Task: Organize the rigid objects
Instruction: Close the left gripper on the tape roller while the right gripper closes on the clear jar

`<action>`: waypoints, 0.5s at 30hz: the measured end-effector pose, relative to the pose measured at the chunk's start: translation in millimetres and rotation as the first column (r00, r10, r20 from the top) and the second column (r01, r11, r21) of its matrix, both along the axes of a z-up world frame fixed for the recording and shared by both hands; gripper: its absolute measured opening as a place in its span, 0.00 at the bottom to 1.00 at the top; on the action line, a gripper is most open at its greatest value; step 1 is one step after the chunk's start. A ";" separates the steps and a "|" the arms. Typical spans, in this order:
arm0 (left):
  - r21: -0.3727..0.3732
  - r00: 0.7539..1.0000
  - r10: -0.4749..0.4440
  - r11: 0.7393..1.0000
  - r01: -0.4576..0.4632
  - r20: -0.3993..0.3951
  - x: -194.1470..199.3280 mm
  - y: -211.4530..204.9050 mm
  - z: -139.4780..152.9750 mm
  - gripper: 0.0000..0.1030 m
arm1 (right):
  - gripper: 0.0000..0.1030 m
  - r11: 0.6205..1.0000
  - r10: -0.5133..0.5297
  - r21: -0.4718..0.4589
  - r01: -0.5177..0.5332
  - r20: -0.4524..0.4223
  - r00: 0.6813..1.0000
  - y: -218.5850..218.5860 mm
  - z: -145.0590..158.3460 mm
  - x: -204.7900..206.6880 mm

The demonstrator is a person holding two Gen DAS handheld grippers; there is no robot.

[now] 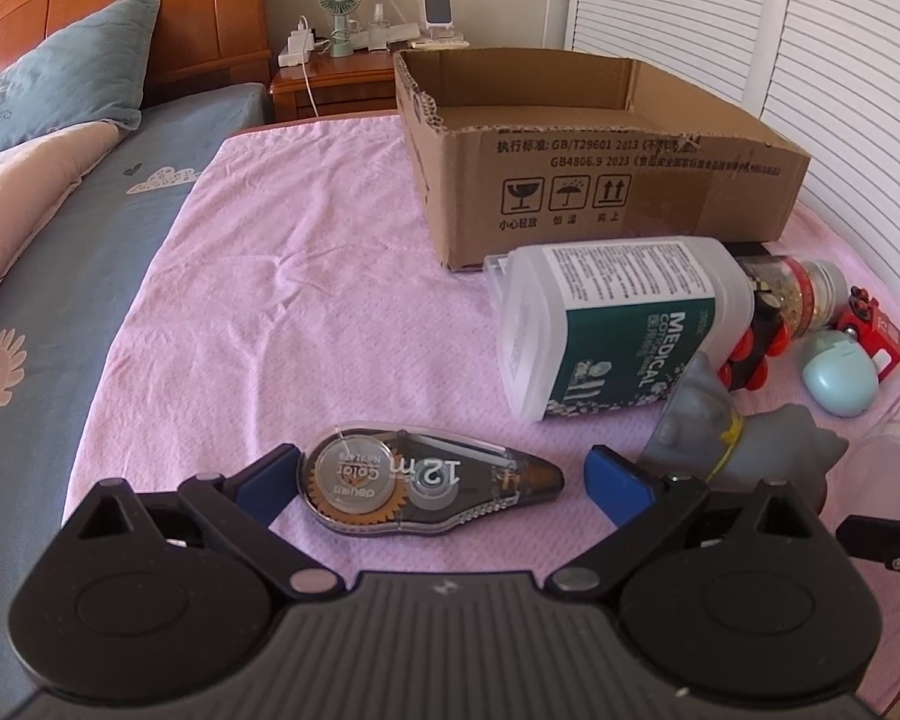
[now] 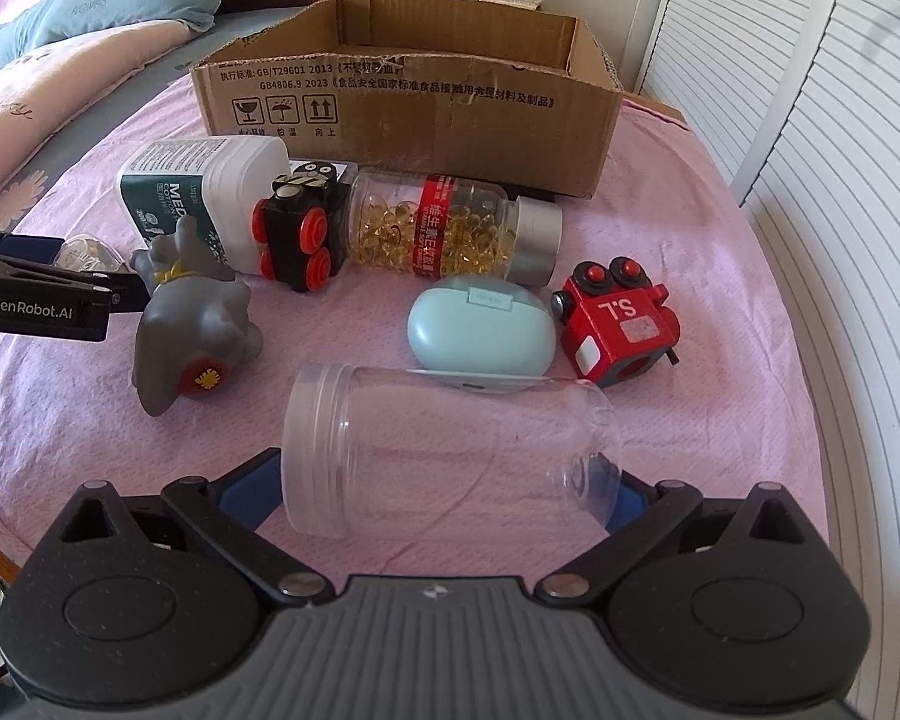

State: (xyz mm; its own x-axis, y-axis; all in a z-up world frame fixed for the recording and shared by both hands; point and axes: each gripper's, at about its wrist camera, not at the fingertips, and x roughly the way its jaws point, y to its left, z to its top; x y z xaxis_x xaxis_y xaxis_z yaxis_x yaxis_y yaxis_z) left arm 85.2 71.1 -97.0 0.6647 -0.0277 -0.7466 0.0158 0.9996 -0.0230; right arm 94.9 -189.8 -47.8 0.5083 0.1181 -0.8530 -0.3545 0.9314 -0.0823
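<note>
Pink cloth (image 1: 306, 252) covers the near part of a bed, with louvered white doors to one side and a wooden nightstand behind.

On that cloth a correction tape dispenser (image 1: 432, 480) lies flat between the blue pads of the left gripper (image 1: 444, 480). Its jaws are spread wide: one pad is at the dispenser's round end, the other stands clear of the pointed end, so nothing is pinched.

Ahead of the right gripper (image 2: 432, 492) a clear plastic jar (image 2: 444, 450) lies on its side, its open threaded mouth by one pad and its base over the other. These jaws stand wide too, but whether the pads press the jar I cannot tell.

Just beyond the jar sit a pale blue earbud case (image 2: 480, 330) and a red toy car (image 2: 618, 330). Farther back lie a bottle of yellow capsules (image 2: 450, 228), a black toy train (image 2: 300, 234) with red wheels, and a white cotton swab box (image 2: 204, 192) on its side. A grey rubber toy (image 2: 192, 330) lies near the left gripper.

Behind them all stands an open cardboard box (image 2: 414, 114).
</note>
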 end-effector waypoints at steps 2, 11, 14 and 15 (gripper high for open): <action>0.001 1.000 -0.001 1.000 0.001 -0.001 -0.2 1.0 0.3 0.96 | 1.00 1.000 -0.003 0.002 0.003 0.002 1.000 0.5 2.3 1.0; 0.007 0.998 -0.060 0.998 0.060 -0.007 -1.2 7.5 3.7 0.87 | 0.92 1.000 -0.009 -0.001 0.009 0.004 1.000 0.9 7.2 3.0; 0.009 0.997 -0.077 0.997 0.077 -0.024 0.9 9.6 5.2 0.87 | 0.92 1.000 -0.008 -0.002 0.008 0.002 1.000 0.9 8.1 3.5; 0.011 0.996 -0.084 0.996 0.084 -0.031 1.6 10.3 6.0 0.87 | 0.92 1.000 -0.004 -0.003 0.004 0.002 1.000 0.8 8.7 3.7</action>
State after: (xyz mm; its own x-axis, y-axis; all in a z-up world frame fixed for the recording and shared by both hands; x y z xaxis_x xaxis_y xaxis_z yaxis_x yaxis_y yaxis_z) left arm 86.7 81.4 -91.0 0.6376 -0.0731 -0.7669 0.0995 0.9950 -0.0121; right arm 98.5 -189.0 -39.2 0.5102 0.1140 -0.8524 -0.3510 0.9325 -0.0854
